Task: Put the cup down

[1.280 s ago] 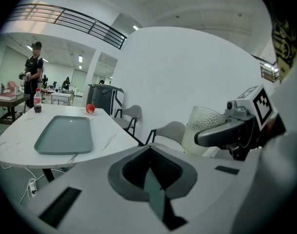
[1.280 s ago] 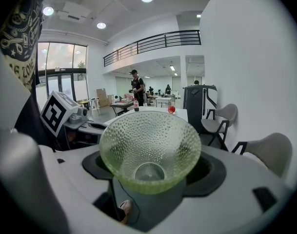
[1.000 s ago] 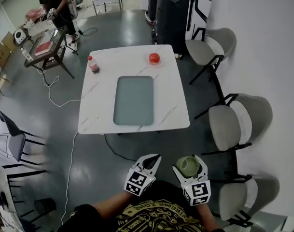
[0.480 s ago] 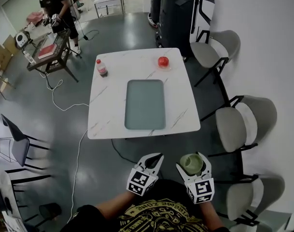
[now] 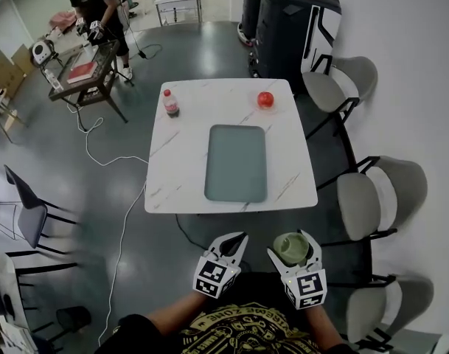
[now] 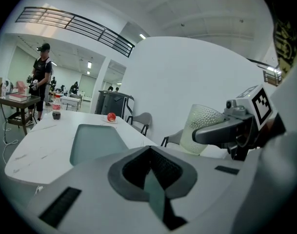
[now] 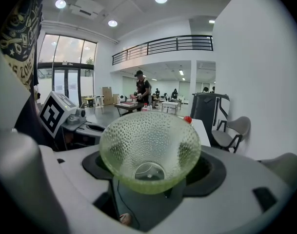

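Your right gripper clamps the pale green dimpled glass cup; the white marble table lies at twelve o'clock (left gripper closed, empty). Nothing set down yet.

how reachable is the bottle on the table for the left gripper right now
Probably not from here. The left gripper, jaws shut, hangs short of the table's near edge, and the bottle stands near the far left corner. Nothing blocks the path; the person would need to step closer.
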`<state>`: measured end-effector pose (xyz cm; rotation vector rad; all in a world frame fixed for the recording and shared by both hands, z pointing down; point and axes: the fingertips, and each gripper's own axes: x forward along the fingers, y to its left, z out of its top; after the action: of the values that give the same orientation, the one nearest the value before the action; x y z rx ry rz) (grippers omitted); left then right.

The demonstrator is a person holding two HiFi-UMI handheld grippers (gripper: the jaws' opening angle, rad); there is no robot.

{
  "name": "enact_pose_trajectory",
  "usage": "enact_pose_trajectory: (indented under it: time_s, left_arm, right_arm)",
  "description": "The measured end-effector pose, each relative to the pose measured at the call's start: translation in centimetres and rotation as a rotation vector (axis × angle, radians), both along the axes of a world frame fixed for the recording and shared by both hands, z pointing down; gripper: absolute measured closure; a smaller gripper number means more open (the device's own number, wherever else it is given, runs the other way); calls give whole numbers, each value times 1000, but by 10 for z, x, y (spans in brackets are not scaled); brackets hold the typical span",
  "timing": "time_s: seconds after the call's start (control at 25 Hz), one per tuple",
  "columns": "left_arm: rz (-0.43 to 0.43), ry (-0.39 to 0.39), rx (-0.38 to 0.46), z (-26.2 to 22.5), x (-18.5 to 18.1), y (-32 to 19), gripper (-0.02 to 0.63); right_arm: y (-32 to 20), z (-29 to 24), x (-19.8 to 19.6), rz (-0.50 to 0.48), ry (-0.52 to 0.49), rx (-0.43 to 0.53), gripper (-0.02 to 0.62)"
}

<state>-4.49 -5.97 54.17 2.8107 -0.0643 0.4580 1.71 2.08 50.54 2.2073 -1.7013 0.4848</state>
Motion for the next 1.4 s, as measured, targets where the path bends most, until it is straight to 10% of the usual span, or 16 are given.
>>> enact_pose_trajectory:
  time_s: [1.4]
  left_arm:
    - [-280, -54, 46, -4, 12, -119, 598]
  right_arm:
    - [-140, 8, 43, -286, -43, 23, 209]
